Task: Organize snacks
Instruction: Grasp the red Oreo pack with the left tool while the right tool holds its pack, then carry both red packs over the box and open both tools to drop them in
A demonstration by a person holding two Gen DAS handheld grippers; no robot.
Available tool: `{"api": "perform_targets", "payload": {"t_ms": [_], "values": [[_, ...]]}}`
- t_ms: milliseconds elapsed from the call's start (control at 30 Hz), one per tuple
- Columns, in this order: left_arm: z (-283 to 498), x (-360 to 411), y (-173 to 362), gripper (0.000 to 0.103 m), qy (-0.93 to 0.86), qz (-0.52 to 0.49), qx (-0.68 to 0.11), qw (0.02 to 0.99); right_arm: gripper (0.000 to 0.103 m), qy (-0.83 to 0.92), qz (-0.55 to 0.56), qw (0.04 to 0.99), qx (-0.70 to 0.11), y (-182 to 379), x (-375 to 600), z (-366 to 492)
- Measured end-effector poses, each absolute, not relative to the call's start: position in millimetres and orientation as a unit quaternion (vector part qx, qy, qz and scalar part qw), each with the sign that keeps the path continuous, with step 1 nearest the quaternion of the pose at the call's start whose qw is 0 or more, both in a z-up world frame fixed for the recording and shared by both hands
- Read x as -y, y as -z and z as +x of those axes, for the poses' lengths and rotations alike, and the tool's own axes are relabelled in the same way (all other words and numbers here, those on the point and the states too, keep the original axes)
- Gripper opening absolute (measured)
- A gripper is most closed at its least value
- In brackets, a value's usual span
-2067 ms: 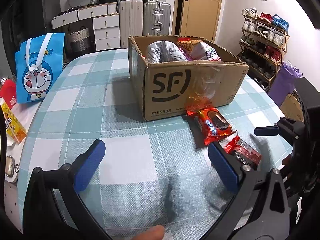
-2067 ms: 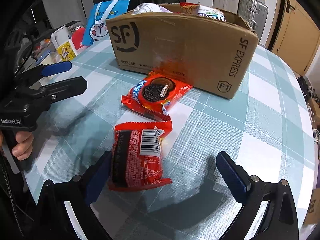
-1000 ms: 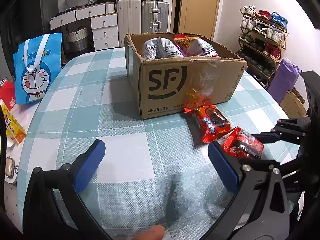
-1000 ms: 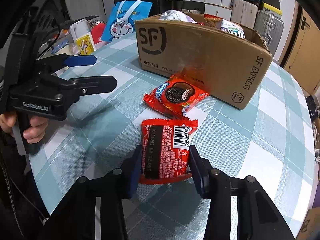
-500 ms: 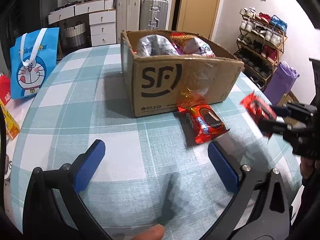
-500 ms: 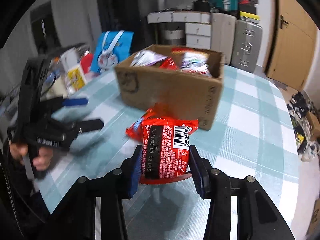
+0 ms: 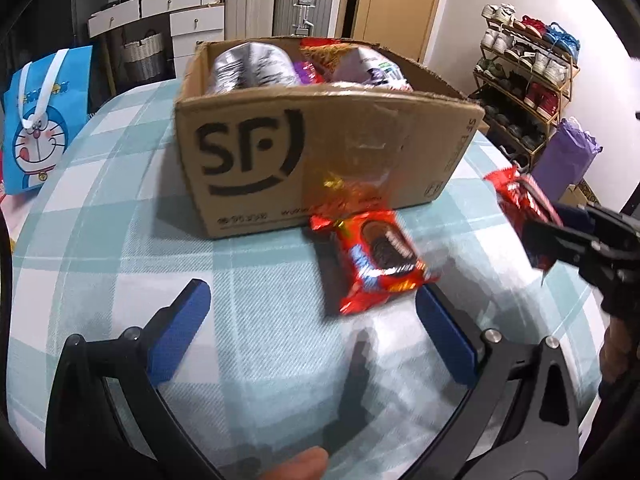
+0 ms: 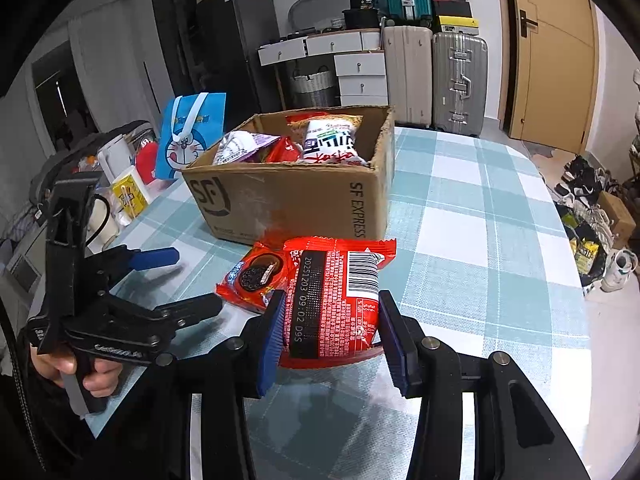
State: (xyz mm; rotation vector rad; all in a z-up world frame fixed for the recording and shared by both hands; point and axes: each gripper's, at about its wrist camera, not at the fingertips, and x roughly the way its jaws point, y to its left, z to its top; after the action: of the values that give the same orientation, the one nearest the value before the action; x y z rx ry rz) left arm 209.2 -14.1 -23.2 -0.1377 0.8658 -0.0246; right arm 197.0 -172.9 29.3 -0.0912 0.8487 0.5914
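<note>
My right gripper [image 8: 332,340] is shut on a red snack packet [image 8: 334,300] with a barcode and holds it above the table; the packet also shows at the right of the left wrist view [image 7: 520,200]. A red Oreo packet [image 7: 376,260] lies on the checked tablecloth just in front of the open SF cardboard box [image 7: 320,140], which holds several snack bags. My left gripper [image 7: 316,332] is open and empty, low over the table, just short of the Oreo packet. The Oreo packet [image 8: 256,276] and the box [image 8: 296,196] also show in the right wrist view.
A blue Doraemon bag [image 7: 38,120] stands at the table's left edge, with small items beside it [image 8: 128,196]. Suitcases [image 8: 436,76] and drawers stand behind the table. A shoe rack [image 7: 524,92] and a purple bag [image 7: 568,156] are at the right.
My right gripper closed on the red packet and lifted it off the table toward the box. My left gripper moved forward toward the Oreo packet and the box.
</note>
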Motion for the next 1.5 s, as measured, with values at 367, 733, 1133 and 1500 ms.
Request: {"api": "perform_targets", "payload": {"t_ms": [367, 733, 1133, 1500], "values": [[253, 55, 34, 0.087, 0.030, -0.053, -0.454, 0.889, 0.045, -0.267, -0.025, 0.875, -0.404, -33, 188, 200], [265, 79, 38, 0.042, 0.058, -0.046, -0.450, 0.890, 0.045, -0.267, -0.022, 0.874, -0.405, -34, 189, 199], [237, 68, 23, 0.042, 0.063, -0.053, -0.415, 0.906, 0.045, -0.274, -0.026, 0.876, -0.397, -33, 181, 196], [203, 36, -31, 0.042, 0.050, -0.067, -0.360, 0.929, 0.045, -0.282, -0.012, 0.884, -0.373, -38, 178, 193]]}}
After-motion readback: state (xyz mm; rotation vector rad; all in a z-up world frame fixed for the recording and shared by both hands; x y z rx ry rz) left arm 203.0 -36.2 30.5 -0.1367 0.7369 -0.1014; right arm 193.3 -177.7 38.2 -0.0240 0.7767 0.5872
